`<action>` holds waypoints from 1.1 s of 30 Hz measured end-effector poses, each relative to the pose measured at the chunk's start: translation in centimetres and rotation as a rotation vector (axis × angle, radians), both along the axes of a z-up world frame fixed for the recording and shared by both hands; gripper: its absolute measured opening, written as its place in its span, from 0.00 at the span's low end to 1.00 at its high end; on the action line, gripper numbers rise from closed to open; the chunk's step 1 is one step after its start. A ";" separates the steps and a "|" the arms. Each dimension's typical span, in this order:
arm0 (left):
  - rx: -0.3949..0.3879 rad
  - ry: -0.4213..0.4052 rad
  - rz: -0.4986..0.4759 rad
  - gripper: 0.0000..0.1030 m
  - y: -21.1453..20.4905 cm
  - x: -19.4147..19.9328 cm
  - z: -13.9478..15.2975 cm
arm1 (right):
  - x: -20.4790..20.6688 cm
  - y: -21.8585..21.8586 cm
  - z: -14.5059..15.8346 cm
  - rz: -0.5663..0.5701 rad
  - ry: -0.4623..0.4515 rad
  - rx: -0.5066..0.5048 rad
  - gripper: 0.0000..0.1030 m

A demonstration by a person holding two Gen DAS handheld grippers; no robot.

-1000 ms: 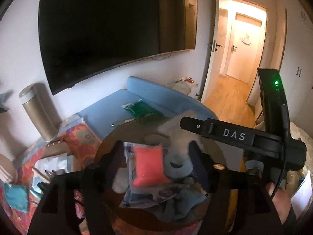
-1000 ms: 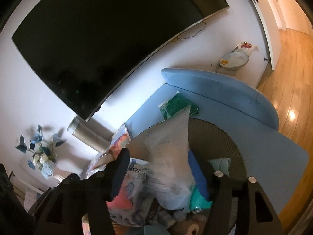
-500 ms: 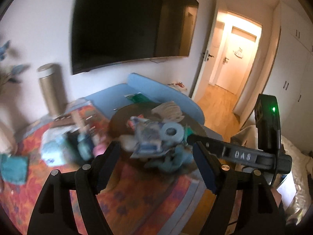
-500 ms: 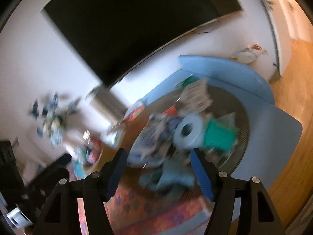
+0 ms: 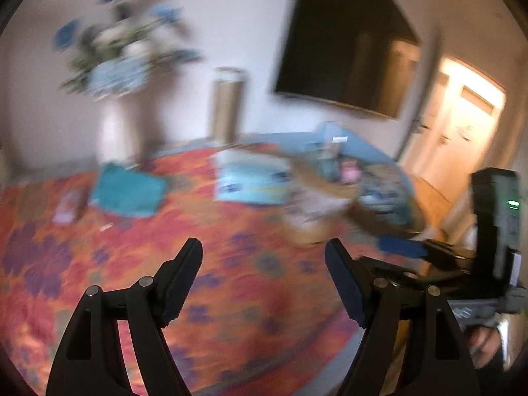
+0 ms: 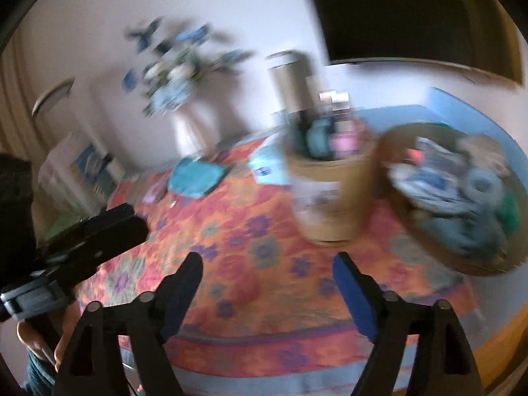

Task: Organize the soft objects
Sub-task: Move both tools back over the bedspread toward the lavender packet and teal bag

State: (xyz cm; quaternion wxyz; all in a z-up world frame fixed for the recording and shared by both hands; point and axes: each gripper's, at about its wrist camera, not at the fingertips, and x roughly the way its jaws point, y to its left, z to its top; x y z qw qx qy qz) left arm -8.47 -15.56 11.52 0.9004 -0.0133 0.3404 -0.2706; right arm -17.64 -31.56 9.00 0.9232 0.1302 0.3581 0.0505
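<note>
In the left wrist view, your left gripper (image 5: 264, 257) stands with its jaws apart and nothing between them, hovering over the orange floral cloth (image 5: 204, 264). Beyond it lie a teal folded cloth (image 5: 127, 193) and a pale blue packet (image 5: 250, 184), flat on the fabric. The soft things are gathered farther right: some in a tan bucket (image 5: 316, 211), more heaped in the round basket (image 5: 389, 204) beside it. Motion blur smears everything here, so what each item is can only be guessed. Slow down before you pick your next piece, and settle the jaws squarely over one item rather than a tangle.

In the right wrist view, your right gripper (image 6: 267, 270) is likewise released and empty; its jaws have just been opening. This view shows what the other cannot: the bucket's (image 6: 330, 204) contents, teal and pink bundles standing in it, and the basket's (image 6: 389, 151) pile with a pale grey ring on top. It also catches your left gripper's (image 6: 95, 234) body from the side, with the hand (image 6: 43, 336) beneath it.
</note>
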 end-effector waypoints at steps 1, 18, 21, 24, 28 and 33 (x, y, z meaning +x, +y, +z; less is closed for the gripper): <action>0.002 0.006 0.036 0.73 1.4 0.4 -0.6 | 0.7 1.5 -0.2 0.026 0.002 -0.019 0.79; 0.117 0.052 0.381 0.73 12.8 4.5 -8.4 | 12.1 13.5 -7.7 0.127 0.045 -0.113 0.79; 0.150 0.058 0.362 0.73 12.1 4.4 -8.8 | 12.5 13.9 -7.9 0.123 0.059 -0.141 0.79; 0.184 0.050 0.345 0.76 11.4 4.3 -8.9 | 12.4 13.5 -8.0 0.102 0.058 -0.128 0.91; 0.177 0.070 0.337 0.81 11.5 4.5 -9.1 | 12.8 12.8 -8.4 0.082 0.084 -0.103 0.92; 0.163 0.097 0.339 0.81 11.8 4.8 -9.3 | 13.2 12.8 -8.8 0.072 0.116 -0.104 0.92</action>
